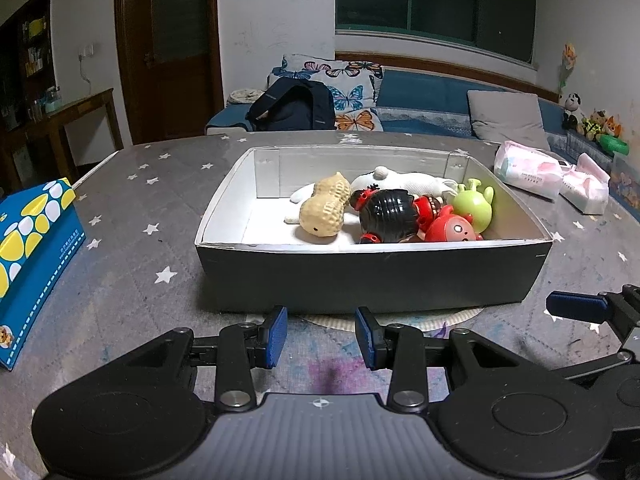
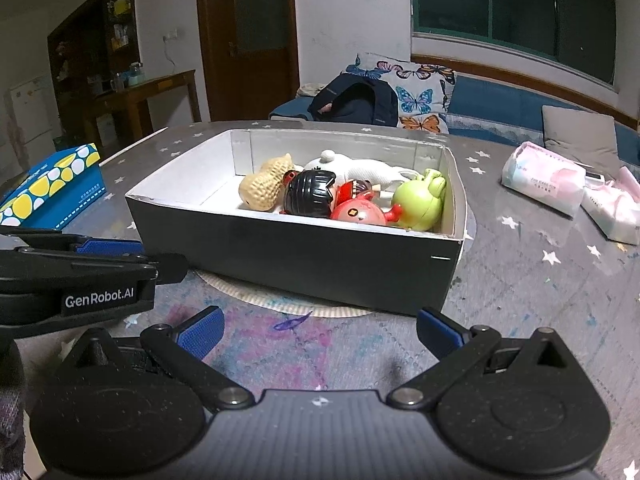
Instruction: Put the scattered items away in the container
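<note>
A grey box with a white inside (image 1: 372,276) (image 2: 304,252) stands on the star-patterned table. In it lie a peanut toy (image 1: 326,210) (image 2: 266,186), a black-haired doll in red (image 1: 386,212) (image 2: 314,194), a red round toy (image 1: 450,230) (image 2: 358,212), a green toy (image 1: 474,204) (image 2: 420,198) and a white plush (image 1: 400,182) (image 2: 360,170). My left gripper (image 1: 321,336) hangs just before the box's near wall, jaws partly open and empty. My right gripper (image 2: 318,332) is wide open and empty, in front of the box.
A blue and yellow tissue box (image 1: 34,256) (image 2: 52,188) stands left of the container. Two pink-white tissue packs (image 1: 528,170) (image 2: 544,178) lie at the right. A round paper mat (image 2: 280,300) sticks out from under the box. A sofa with pillows is behind the table.
</note>
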Motion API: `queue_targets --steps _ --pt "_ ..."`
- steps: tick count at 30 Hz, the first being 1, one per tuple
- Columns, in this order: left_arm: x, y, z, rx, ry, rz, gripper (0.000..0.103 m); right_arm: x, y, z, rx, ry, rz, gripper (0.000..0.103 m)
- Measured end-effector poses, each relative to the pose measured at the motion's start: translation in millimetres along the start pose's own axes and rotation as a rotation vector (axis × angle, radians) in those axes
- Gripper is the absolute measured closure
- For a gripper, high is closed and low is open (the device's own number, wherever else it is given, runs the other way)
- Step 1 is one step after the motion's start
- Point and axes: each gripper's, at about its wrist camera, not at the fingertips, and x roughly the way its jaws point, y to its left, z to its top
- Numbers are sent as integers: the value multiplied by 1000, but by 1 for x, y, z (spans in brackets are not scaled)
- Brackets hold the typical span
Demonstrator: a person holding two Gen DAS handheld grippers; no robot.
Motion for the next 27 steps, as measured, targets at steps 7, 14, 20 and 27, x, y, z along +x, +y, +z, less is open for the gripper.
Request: queue_targets --steps 7,14,20,27 --pt "3 0 1 0 9 1 63 4 -2 0 7 9 1 0" --pt "7 -2 0 10 14 7 63 9 -1 0 10 23 6 0" --pt "12 -2 1 13 25 8 63 14 -2 1 14 34 7 0" --pt "17 -3 4 17 34 7 63 20 -5 0 24 46 6 0"
